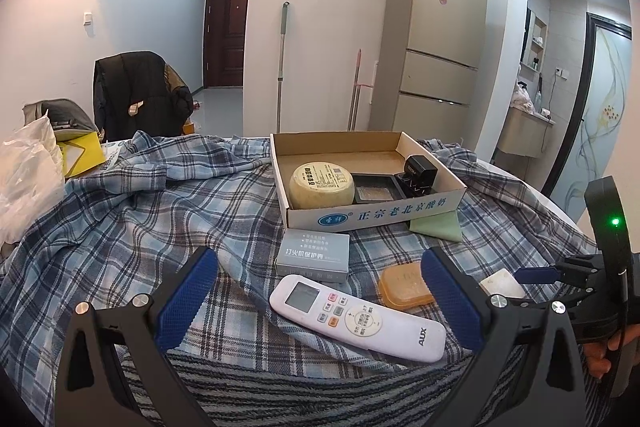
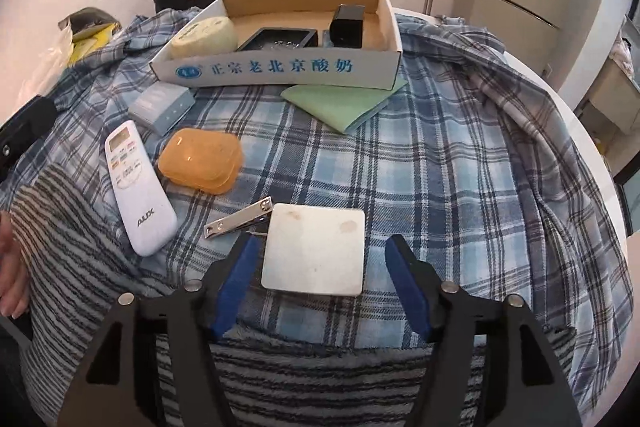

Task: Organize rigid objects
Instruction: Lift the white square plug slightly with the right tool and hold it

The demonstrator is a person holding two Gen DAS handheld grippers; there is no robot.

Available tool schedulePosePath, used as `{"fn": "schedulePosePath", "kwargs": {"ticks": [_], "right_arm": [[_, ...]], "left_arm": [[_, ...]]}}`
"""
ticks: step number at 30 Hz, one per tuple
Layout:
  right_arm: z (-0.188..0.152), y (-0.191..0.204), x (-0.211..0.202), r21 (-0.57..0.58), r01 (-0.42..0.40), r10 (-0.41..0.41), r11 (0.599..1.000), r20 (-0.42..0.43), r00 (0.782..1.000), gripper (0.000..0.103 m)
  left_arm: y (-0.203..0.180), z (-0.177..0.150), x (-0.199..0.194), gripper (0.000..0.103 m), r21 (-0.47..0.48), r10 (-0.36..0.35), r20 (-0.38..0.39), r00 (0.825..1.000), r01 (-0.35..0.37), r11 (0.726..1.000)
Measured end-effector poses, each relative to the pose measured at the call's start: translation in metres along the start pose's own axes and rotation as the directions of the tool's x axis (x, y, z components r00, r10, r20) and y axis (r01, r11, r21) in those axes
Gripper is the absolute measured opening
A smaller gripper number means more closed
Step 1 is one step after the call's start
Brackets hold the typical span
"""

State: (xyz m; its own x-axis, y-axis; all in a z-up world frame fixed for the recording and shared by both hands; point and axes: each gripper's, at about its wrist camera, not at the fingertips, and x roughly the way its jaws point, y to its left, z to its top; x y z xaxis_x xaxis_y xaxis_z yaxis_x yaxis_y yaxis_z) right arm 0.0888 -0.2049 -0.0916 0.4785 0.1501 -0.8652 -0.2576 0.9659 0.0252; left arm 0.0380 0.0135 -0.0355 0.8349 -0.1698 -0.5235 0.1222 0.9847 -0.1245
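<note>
I am holding the right tool [image 2: 318, 281] released, its blue pads flanking the white square plate [image 2: 316, 251] lying flat on the plaid-covered worktop [image 2: 460, 187], not pressing it. I am judging the grip wants both pads low on opposite edges, clear of the metal clip [image 2: 239, 217]. The left tool [image 1: 320, 301] is hovering released over the remote [image 1: 356, 319]. The cardboard tray [image 2: 280, 67] is waiting beyond.

The left gripper [image 1: 320, 299] hangs with its jaws wide apart over the white AUX remote [image 1: 356, 315]. At twelve o'clock sits the cardboard tray [image 1: 372, 215]; a grey box [image 1: 314, 255] lies between them.
</note>
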Motion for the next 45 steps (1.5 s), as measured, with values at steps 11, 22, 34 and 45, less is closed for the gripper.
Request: {"fn": "schedulePosePath", "kwargs": {"ticks": [11,22,34,45], "right_arm": [[0.002,-0.004,-0.010,0.035,0.015,-0.017,0.999,0.069,0.997,0.048],[0.024,-0.013,-0.030,0.029,0.059,-0.063,0.998,0.185,0.981,0.028],[-0.001,-0.009,-0.020,-0.098,-0.033,0.041,0.995,0.084,0.996,0.066],[-0.016,-0.019,-0.013,-0.192,-0.093,0.094,0.977,-0.007,0.996,0.053]], "left_arm": [[-0.001,0.000,0.000,0.103,-0.003,0.003,0.000,1.000,-0.003,1.000],[0.006,0.000,0.001,0.103,-0.014,0.019,-0.023,1.000,-0.019,1.000],[0.008,-0.001,0.005,0.103,-0.014,0.018,-0.040,0.999,-0.019,1.000],[0.004,-0.002,0.006,0.103,-0.003,0.017,-0.048,0.999,-0.017,1.000]]}}
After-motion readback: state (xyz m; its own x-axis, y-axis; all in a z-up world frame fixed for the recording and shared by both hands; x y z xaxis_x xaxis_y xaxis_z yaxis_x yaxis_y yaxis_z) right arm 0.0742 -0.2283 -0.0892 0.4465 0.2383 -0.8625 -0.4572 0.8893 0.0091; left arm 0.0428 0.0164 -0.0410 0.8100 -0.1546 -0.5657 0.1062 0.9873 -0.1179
